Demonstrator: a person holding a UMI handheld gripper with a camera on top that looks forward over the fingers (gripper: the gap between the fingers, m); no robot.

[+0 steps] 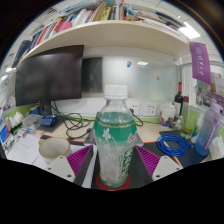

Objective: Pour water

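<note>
A clear plastic water bottle [115, 135] with a green label and a white cap stands upright between my fingers, filling the middle of the view. My gripper [115, 165] is shut on the bottle, with the magenta pads [82, 160] pressed against both its sides. A red ring shows at the bottle's base. A white bowl [55, 148] sits on the desk to the left, just beyond the left finger.
A dark monitor [50, 77] stands at the back left under a bookshelf [100, 25]. A coil of blue cable [172, 144] lies on the desk to the right. Dark bottles [180, 100] and clutter stand at the far right.
</note>
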